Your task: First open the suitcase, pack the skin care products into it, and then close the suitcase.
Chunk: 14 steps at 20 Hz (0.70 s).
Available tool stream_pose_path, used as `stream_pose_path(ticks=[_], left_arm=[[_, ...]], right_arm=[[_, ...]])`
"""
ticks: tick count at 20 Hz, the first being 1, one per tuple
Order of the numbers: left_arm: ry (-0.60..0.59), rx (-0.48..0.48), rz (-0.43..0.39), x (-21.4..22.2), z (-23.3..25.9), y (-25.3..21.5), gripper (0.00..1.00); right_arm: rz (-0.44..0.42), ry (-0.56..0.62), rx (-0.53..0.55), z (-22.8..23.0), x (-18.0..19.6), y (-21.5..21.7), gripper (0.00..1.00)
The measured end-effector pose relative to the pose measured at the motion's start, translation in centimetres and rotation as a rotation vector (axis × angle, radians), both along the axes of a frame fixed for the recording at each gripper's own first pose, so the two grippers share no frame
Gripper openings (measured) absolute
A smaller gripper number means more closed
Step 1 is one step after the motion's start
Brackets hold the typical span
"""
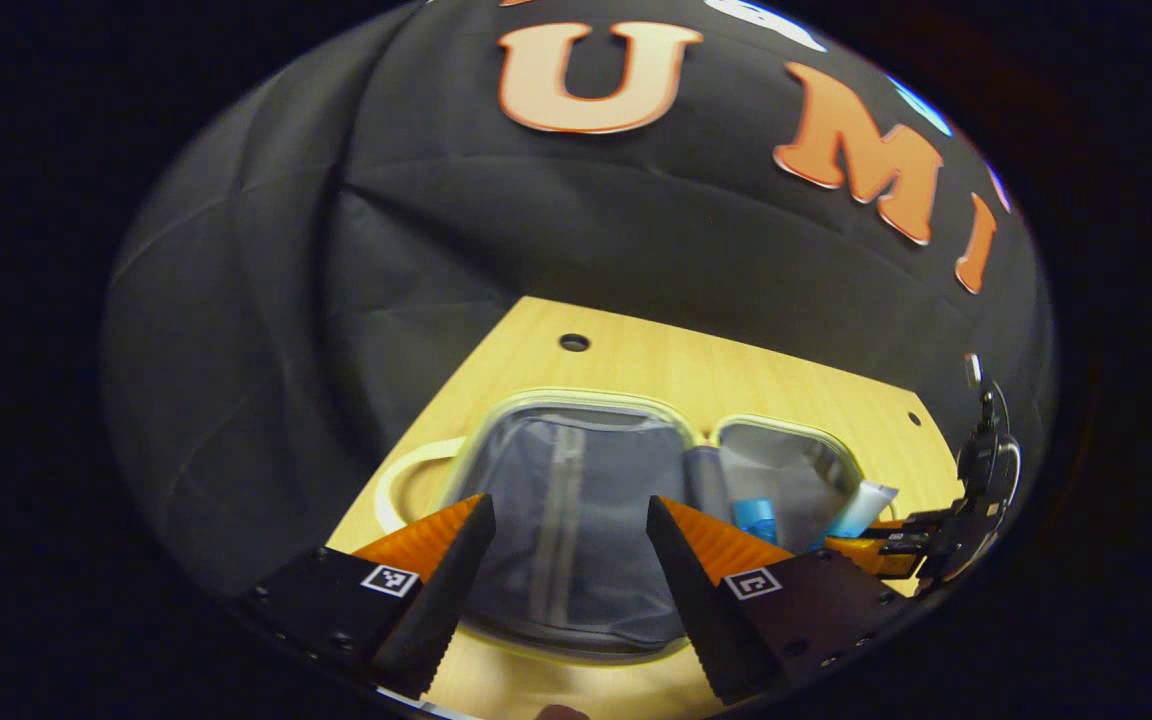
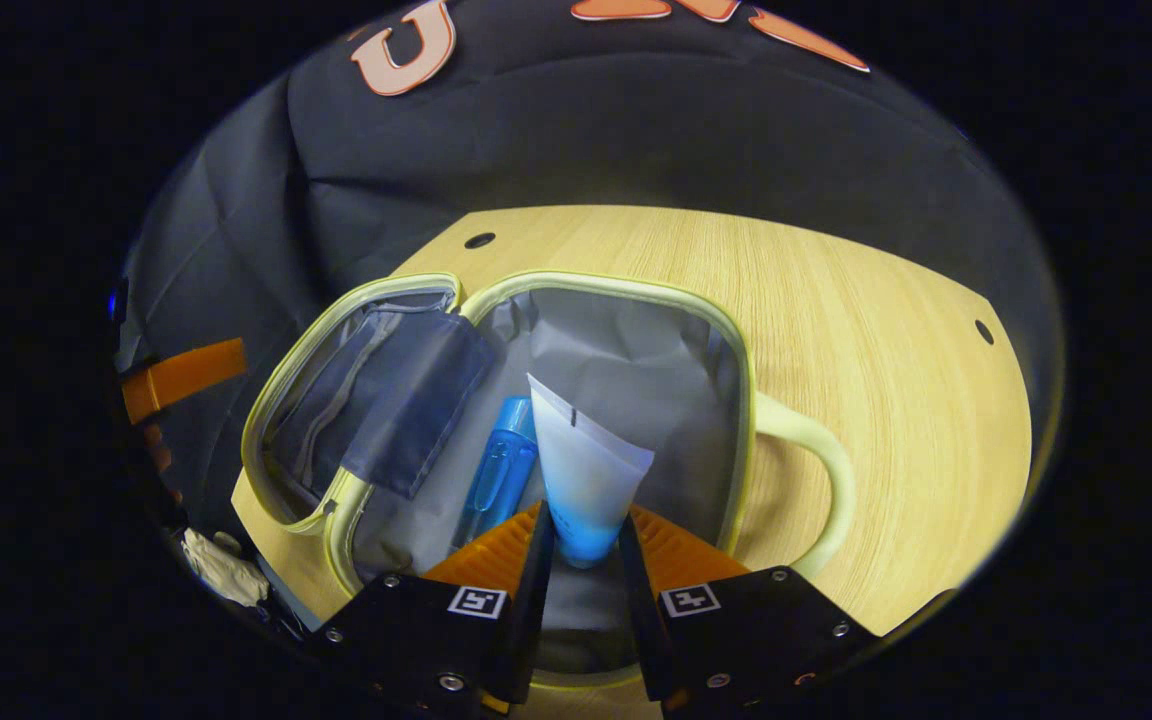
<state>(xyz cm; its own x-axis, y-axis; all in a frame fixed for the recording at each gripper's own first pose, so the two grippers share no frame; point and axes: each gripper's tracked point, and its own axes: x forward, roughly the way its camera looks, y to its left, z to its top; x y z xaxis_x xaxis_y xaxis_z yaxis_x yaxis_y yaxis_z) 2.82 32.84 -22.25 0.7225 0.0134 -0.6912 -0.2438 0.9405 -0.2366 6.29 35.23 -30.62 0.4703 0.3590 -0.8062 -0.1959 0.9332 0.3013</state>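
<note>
Two halves of the suitcase [image 2: 576,340] lie spread flat on your light wooden surface [image 2: 886,330], grey lining up and pale yellow-green rim showing all round, so the opening step looks done and the packing is under way. Its handle [image 2: 816,470] loops out toward the bare side of the surface. The half with the zipped pocket [image 1: 566,510] sits straight ahead of your left gripper [image 1: 568,540], whose jaws stand wide with nothing between them; I judge you are keeping it parked low over that half, ready to steady the case or swing the lid when the time comes. Black cloth walls the booth on every side behind the surface, which carries small round holes near its edges.

Your right gripper [image 2: 581,545] is over the other half, jaws narrow and pressed on the lower end of a white-and-blue tube [image 2: 586,470]. You hold it by the cap end with the crimped end pointing forward, likely so it can be laid flat into the lining. A blue bottle [image 2: 498,470] already lies in that half, just beside the tube on its left. Lowering the tube alongside it without knocking it seems the next concern. Closing is not yet begun.
</note>
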Motion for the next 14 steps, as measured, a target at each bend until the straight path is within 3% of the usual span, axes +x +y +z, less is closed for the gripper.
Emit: stream_pose_path(ticks=[3, 7, 12, 13, 14], left_arm=[[0.024, -0.059, 0.116, -1.1, -1.2, 5.9, 0.95], [0.051, -0.228, 0.263, -1.2, -4.7, 9.7, 0.95], [0.056, -0.431, 0.413, -1.1, -8.2, 12.3, 0.95], [0.060, -0.490, 0.438, -1.1, -8.9, 12.0, 0.92], [0.063, -0.547, 0.470, -1.1, -9.6, 12.1, 0.95]], right_arm=[[-0.030, 0.024, 0.012, -0.4, 0.7, 0.1, 0.42], [-0.094, 0.071, 0.026, -0.6, 1.5, -0.6, 0.42], [-0.131, 0.098, 0.030, -1.0, 1.8, -0.7, 0.40], [-0.142, 0.089, 0.032, -0.7, 2.1, -1.1, 0.48], [-0.152, 0.073, 0.039, -0.2, 2.3, -1.3, 0.43]])
